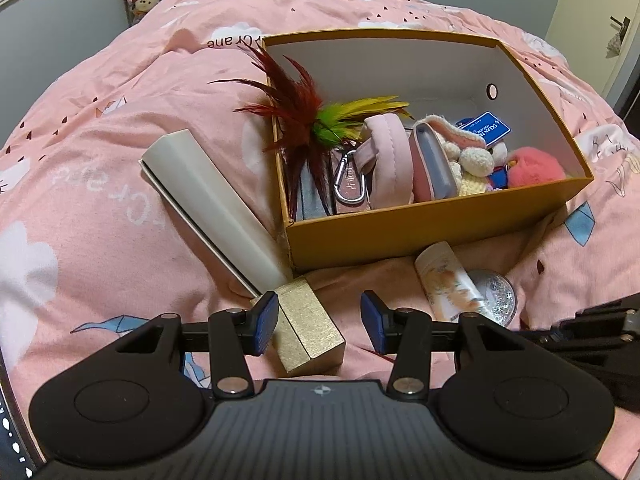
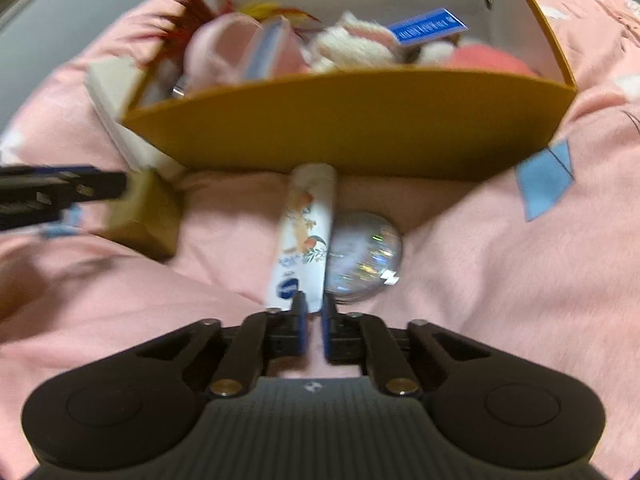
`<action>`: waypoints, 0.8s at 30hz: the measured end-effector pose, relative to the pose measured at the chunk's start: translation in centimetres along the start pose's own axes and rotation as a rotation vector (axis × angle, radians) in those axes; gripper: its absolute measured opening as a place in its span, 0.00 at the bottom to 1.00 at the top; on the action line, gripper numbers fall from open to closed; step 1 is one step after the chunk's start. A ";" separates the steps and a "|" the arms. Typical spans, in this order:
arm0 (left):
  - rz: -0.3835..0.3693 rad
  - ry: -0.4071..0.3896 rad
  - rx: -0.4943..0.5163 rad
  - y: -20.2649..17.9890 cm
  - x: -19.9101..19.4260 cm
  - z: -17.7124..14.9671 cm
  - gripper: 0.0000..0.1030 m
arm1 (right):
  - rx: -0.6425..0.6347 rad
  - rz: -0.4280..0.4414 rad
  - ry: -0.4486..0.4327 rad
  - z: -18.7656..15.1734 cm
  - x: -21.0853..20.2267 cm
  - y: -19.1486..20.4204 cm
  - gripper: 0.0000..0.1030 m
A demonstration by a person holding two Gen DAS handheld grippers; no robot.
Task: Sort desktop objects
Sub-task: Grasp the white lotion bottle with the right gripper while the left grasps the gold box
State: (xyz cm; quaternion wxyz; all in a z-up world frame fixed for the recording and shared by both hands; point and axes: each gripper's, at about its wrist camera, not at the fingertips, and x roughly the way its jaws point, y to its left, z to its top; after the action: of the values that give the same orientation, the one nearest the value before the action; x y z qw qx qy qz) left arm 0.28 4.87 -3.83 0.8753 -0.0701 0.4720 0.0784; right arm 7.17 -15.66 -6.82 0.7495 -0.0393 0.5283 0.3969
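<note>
On the pink bedspread, a small gold box (image 1: pixel 308 328) lies between the fingers of my left gripper (image 1: pixel 320 320), which is open; the left pad is at the box's side and the right pad stands clear of it. A white tube with a peach print (image 2: pixel 306 232) lies pointing at the mustard cardboard box (image 2: pixel 352 128). My right gripper (image 2: pixel 315 312) is shut on the tube's flat near end. A clear glitter ball (image 2: pixel 364 256) rests against the tube's right side. The right wrist view is blurred.
The mustard box (image 1: pixel 420 212) holds a feather toy (image 1: pixel 304 116), a carabiner, pink pouches, knitted toys and a blue tag. A long white box (image 1: pixel 212 200) leans at its left side. The left gripper's arm (image 2: pixel 60 196) shows at the left of the right wrist view.
</note>
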 end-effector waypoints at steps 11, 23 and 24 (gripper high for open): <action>-0.002 0.001 0.005 -0.1 0.0 -0.1 0.51 | -0.016 0.012 0.046 0.0 2.4 1.2 0.08; 0.000 -0.019 -0.015 0.4 -0.4 0.2 0.51 | -0.082 -0.063 -0.034 0.3 -0.2 2.0 0.00; -0.001 -0.021 -0.017 0.5 -0.4 0.2 0.51 | -0.091 -0.070 -0.056 0.4 -0.8 2.1 0.00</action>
State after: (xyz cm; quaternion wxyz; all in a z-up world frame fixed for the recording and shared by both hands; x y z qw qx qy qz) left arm 0.09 5.33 -3.39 0.8796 -0.0769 0.4620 0.0830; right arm 6.02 -14.51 -5.22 0.7750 -0.0807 0.4866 0.3950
